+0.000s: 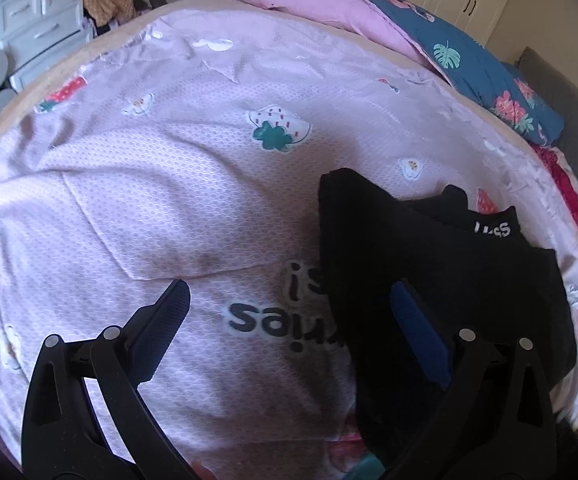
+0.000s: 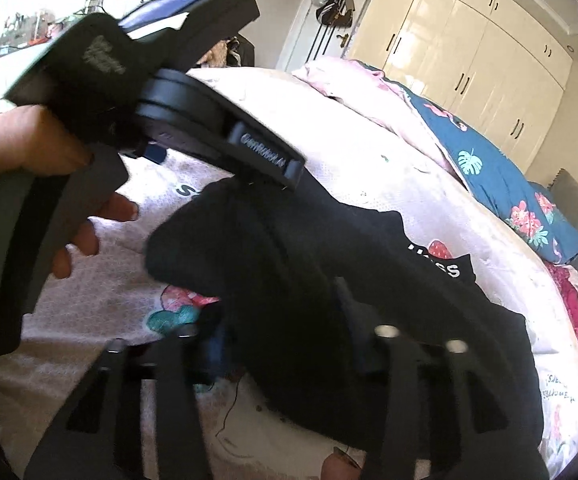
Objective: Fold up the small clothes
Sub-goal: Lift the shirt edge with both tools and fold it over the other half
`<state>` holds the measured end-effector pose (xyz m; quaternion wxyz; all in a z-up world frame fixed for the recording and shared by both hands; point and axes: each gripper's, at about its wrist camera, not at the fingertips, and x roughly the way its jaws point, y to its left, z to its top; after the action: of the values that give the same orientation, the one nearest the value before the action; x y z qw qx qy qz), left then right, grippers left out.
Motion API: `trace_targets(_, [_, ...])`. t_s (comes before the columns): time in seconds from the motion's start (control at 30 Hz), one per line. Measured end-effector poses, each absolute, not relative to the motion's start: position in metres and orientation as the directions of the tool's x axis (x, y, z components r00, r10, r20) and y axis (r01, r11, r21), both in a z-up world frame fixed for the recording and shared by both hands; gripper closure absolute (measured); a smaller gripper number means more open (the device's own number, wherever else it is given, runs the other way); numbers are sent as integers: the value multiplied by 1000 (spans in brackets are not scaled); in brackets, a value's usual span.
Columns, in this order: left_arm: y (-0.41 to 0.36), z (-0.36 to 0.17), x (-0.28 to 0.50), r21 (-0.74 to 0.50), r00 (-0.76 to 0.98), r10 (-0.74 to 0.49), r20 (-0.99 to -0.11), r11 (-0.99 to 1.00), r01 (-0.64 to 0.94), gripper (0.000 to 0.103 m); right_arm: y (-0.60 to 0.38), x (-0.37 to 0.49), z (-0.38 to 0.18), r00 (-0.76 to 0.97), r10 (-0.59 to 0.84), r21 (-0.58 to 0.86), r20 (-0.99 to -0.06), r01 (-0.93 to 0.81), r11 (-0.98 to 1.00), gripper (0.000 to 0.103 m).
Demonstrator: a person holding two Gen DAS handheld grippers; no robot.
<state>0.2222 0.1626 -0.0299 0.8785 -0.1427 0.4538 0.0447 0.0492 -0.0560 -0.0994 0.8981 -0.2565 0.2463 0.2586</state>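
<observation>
A small black garment (image 1: pixel 429 248) with white lettering lies rumpled on the pink printed sheet (image 1: pixel 169 200) of the bed. My left gripper (image 1: pixel 293 312) stands open just above the sheet. Its right finger (image 1: pixel 417 328) rests against the garment's left edge, and only sheet lies between the jaws. In the right wrist view the black garment (image 2: pixel 329 260) is bunched between the blurred fingers of my right gripper (image 2: pixel 281 336), which is shut on it near its front edge. A hand (image 2: pixel 29 160) holds the left tool at the upper left of that view.
A pink duvet (image 1: pixel 309 4) and a blue floral pillow (image 1: pixel 489 80) are heaped at the head of the bed. White drawers (image 1: pixel 37 24) and a pile of clothes stand beyond the bed's far left. Cream wardrobes (image 2: pixel 469 52) line the back wall.
</observation>
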Motion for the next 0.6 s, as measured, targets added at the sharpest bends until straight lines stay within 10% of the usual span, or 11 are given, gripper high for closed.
trace_targets(0.33, [141,-37,239,-308,557,-173,-812,938,-158,10,-76,42,-82,765,379,-292,-521,-577,763,95])
trace_targets(0.6, [115,-23,242,-431,579,-295,-760,896,-108,80,-98,41,-64,778,388,-243,-494,-552,798,95])
